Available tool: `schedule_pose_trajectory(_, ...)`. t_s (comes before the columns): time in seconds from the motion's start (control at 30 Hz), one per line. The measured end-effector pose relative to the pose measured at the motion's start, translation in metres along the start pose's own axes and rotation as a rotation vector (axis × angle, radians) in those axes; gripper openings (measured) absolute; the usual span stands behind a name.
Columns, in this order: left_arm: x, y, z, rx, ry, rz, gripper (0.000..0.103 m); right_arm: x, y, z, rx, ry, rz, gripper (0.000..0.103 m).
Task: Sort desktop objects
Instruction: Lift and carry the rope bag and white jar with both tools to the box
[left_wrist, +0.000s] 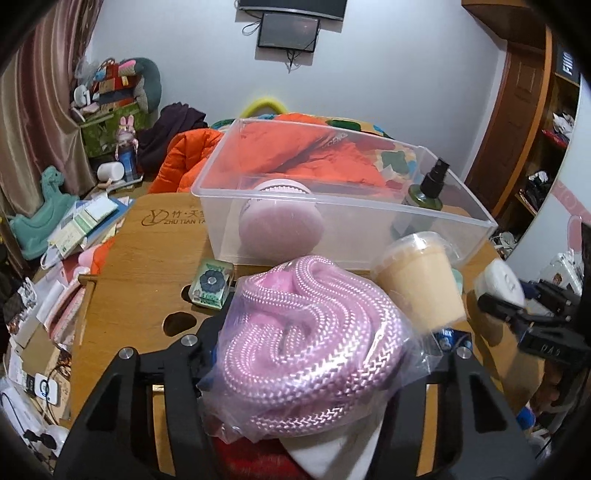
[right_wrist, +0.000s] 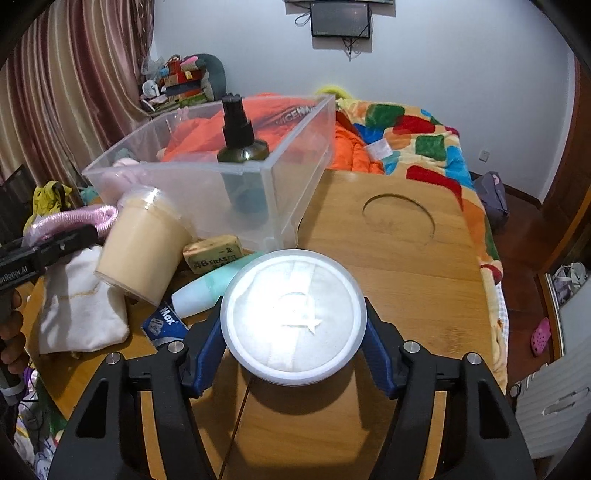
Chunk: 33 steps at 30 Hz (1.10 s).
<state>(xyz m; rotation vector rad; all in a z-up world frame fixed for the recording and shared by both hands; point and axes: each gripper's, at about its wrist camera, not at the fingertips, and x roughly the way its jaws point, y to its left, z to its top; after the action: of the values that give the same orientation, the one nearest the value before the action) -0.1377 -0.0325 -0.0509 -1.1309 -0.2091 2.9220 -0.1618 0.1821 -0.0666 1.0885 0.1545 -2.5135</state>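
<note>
Pink braided rope (left_wrist: 310, 343), cream cup (left_wrist: 421, 278)

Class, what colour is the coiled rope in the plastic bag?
Pink rope, best seen in the left wrist view.

Your left gripper (left_wrist: 314, 354) is matte black plastic, with round silver screws at 10 and 2 o'clock on its angular arms. Your right gripper (right_wrist: 293, 345) has the same black frame and screws, plus ribbed blue fingers (right_wrist: 207, 354). White lettering marks one side.
</note>
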Motion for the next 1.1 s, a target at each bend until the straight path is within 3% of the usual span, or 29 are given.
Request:
schedule_pose_trajectory(0.5,-0.053,-0.001,0.008,0.053,-0.108,-0.05,0.056,-0.058,0.025,0.021,-0.041,-0.126,0.021,0.062)
schedule_pose_trajectory(0.83,-0.072,0.016,0.039,0.038,-0.143,-0.099,0.056,-0.069,0.037,0.05,-0.073,-0.175,0.043,0.062)
schedule_pose_trajectory(1.1,-0.065,0.025,0.078,0.037,-0.133,-0.161,0.056,-0.061,0.02,0.087,-0.063,-0.177,0.03,0.062)
